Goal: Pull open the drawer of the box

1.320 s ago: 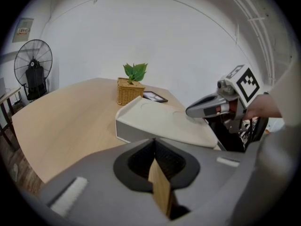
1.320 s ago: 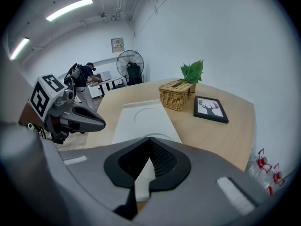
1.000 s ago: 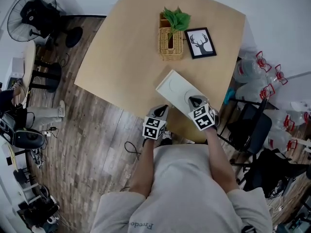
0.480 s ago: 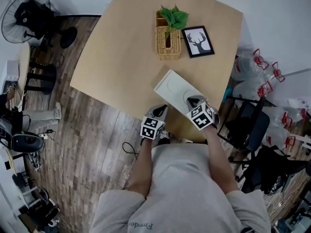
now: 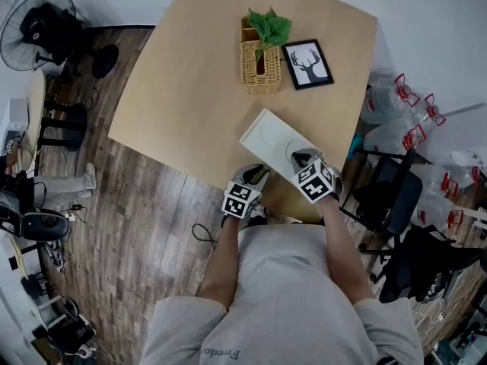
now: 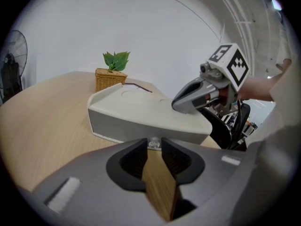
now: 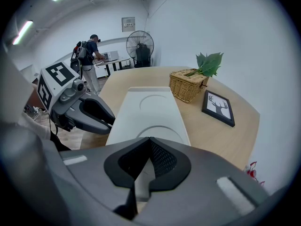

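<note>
Diagonally lies the box (image 5: 272, 141); left tongs (image 5: 258, 172) pinch its knob (image 6: 153, 144), right tongs (image 7: 150, 140) closed.

The one word you can read is on your own shirt (image 5: 289, 295): near the bottom edge of the head view, grey print that looks like "Fredo" (image 5: 221, 353), upside down to your camera. The cubes on your left gripper (image 5: 257, 172) and right gripper (image 5: 299, 157) carry black-and-white square marker patterns, not lettering. The framed picture (image 5: 308, 64) at the far right of the surface (image 5: 190, 74) shows a deer's head. In the right gripper view, a framed notice (image 7: 128, 24) hangs on the far wall, too small to read.
</note>
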Demonstrator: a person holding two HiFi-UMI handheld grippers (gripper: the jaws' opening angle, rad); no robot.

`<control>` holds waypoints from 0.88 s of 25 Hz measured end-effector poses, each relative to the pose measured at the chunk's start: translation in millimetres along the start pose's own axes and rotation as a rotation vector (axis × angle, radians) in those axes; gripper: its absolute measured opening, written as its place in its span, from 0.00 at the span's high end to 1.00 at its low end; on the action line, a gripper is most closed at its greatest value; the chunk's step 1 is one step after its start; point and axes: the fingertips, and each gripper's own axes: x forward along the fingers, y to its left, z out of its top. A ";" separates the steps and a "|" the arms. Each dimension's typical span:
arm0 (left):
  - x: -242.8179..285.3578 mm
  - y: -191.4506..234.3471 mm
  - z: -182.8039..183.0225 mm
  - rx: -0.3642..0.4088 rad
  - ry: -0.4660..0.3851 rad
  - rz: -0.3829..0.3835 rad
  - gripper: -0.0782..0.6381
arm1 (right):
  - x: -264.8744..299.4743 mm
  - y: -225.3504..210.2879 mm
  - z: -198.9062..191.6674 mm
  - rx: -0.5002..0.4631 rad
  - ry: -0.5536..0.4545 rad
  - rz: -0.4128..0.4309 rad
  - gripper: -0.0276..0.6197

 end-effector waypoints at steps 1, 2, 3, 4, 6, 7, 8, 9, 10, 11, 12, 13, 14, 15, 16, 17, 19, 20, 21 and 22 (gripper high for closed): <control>1.3 -0.8 -1.0 0.001 0.006 -0.001 0.68 | 0.0 0.1 0.2 -0.001 -0.001 0.000 0.95; 2.5 -1.2 -2.6 0.004 0.013 -0.001 0.68 | -0.3 0.3 0.4 -0.001 -0.001 0.001 0.95; 3.4 -1.5 -4.0 0.008 0.018 -0.001 0.68 | -0.8 0.7 0.3 -0.002 -0.001 0.001 0.95; 4.1 -1.9 -4.8 0.010 0.021 0.000 0.67 | -1.2 1.2 0.2 -0.001 0.000 0.001 0.95; 5.8 -1.9 -4.1 0.011 0.024 0.003 0.67 | -1.5 1.5 0.1 -0.001 0.001 0.003 0.95; 6.9 -1.4 -3.3 0.011 0.025 0.005 0.67 | -1.3 1.2 0.4 -0.001 0.001 0.004 0.95; 8.1 -1.0 -2.7 0.012 0.027 0.007 0.67 | -1.0 0.9 0.7 -0.001 0.001 0.005 0.95; 9.7 -0.8 -2.8 0.014 0.028 0.008 0.67 | -0.7 0.8 0.9 0.000 0.000 0.007 0.95; 11.5 -0.7 -3.6 0.017 0.029 0.008 0.67 | -0.5 1.0 0.8 0.000 0.000 0.009 0.95; 13.4 -0.5 -4.8 0.019 0.029 0.009 0.67 | -0.5 1.2 0.6 0.001 0.000 0.011 0.95; 14.6 -0.5 -5.6 0.020 0.029 0.009 0.67 | -0.4 1.3 0.5 0.002 0.001 0.013 0.95; 14.8 -0.7 -5.5 0.018 0.031 0.009 0.67 | -0.4 1.3 0.5 0.003 0.001 0.014 0.95; 14.4 -1.1 -4.9 0.015 0.033 0.008 0.67 | -0.2 1.2 0.5 0.004 0.001 0.015 0.95; 14.3 -1.5 -4.4 0.012 0.035 0.007 0.67 | -0.1 1.0 0.4 0.005 0.001 0.016 0.95; 14.4 -1.7 -4.5 0.011 0.038 0.006 0.68 | 0.0 0.8 0.4 0.006 0.002 0.017 0.95; 14.6 -1.8 -4.7 0.011 0.040 0.007 0.68 | 0.0 0.8 0.3 0.007 0.003 0.018 0.95; 14.9 -0.9 -5.4 0.015 0.043 0.011 0.68 | 0.1 1.0 0.5 0.009 0.003 0.018 0.95; 15.1 0.2 -6.0 0.018 0.044 0.015 0.68 | 0.0 1.0 0.7 0.008 0.003 0.018 0.95; 15.5 1.3 -6.6 0.023 0.046 0.020 0.70 | -0.1 1.0 0.8 0.008 0.003 0.017 0.95; 15.6 1.8 -6.7 0.028 0.047 0.022 0.70 | -0.3 1.0 1.0 0.007 0.004 0.016 0.95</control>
